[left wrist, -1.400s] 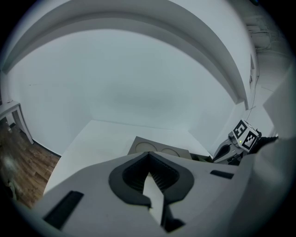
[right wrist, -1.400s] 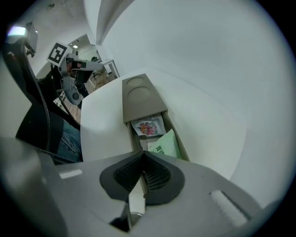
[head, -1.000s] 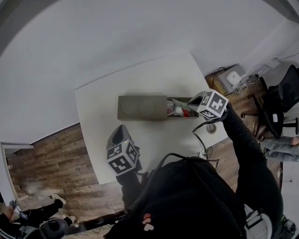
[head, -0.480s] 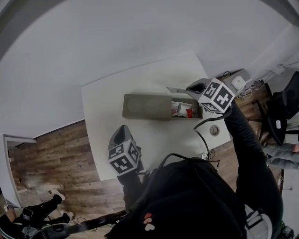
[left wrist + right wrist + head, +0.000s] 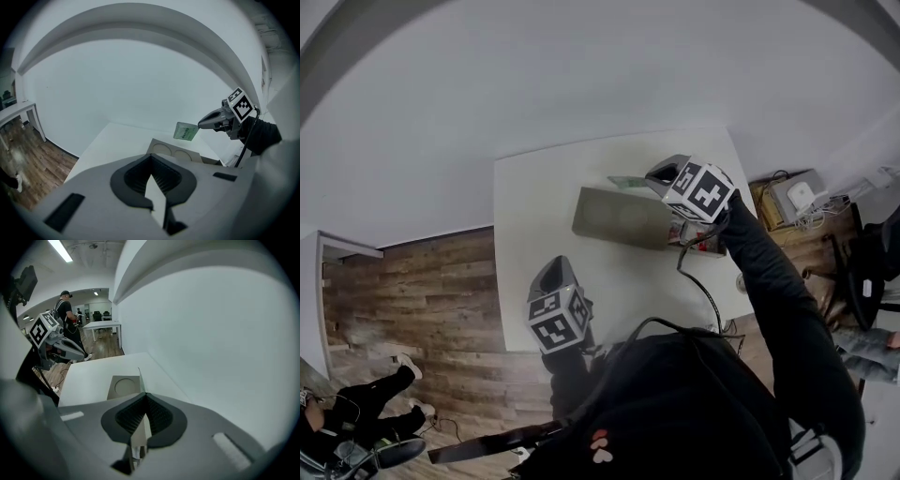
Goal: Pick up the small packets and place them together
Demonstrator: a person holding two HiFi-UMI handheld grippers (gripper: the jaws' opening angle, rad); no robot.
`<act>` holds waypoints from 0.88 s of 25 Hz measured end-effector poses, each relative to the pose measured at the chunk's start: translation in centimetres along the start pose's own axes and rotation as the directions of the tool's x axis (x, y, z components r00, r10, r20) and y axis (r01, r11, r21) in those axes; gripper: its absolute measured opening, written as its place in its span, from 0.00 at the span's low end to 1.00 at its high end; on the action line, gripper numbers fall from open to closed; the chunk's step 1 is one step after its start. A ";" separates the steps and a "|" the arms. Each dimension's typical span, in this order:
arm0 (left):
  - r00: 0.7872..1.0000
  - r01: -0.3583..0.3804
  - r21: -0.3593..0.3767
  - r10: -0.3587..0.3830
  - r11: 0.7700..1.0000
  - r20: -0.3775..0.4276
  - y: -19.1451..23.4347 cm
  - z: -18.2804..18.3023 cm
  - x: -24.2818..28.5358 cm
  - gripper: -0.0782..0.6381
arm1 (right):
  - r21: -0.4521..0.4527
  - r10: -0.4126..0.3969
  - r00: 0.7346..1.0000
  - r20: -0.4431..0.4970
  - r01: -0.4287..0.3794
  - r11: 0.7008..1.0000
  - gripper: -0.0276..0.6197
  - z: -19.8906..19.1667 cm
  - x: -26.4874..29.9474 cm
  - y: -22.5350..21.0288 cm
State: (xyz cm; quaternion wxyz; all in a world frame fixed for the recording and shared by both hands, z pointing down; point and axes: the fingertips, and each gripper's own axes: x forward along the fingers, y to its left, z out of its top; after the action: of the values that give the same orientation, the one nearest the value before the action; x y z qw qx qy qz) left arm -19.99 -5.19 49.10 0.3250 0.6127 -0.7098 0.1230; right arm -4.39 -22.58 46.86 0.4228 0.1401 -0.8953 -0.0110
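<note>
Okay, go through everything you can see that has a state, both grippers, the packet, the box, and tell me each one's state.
right gripper: shut on the green packet, up above the table.
green packet: pinched by one edge, hanging in the air.
left gripper: shut, nothing between its jaws.
grey box: resting on the white table, its right end open.

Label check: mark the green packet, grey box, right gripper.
green packet (image 5: 186,131): left gripper view, middle of face
grey box (image 5: 614,217): head view, flat top
right gripper (image 5: 200,124): left gripper view, between fingertips
</note>
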 end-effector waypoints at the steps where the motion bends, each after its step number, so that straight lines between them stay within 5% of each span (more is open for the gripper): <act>1: 1.000 -0.005 -0.003 0.005 1.000 0.001 0.1 -0.1 -0.1 0.11 | -0.014 0.001 1.000 0.004 -0.001 1.000 0.05 0.6 0.5 0.1; 8: 1.000 -0.028 -0.022 0.028 0.999 -0.012 1.6 -0.3 -0.1 0.11 | -0.127 0.018 1.000 0.023 -0.015 0.992 0.05 3.5 5.1 2.5; 22: 0.999 -0.028 -0.026 0.027 0.999 -0.022 2.4 -0.4 0.4 0.11 | -0.266 0.093 0.994 -0.065 -0.107 0.958 0.05 1.6 8.5 9.2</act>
State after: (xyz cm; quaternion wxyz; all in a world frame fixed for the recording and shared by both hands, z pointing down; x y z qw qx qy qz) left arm -22.17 -4.75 50.14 0.3389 0.5971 -0.7163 0.1245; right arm -12.96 -16.16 53.51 0.4612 0.0364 -0.8800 -0.1074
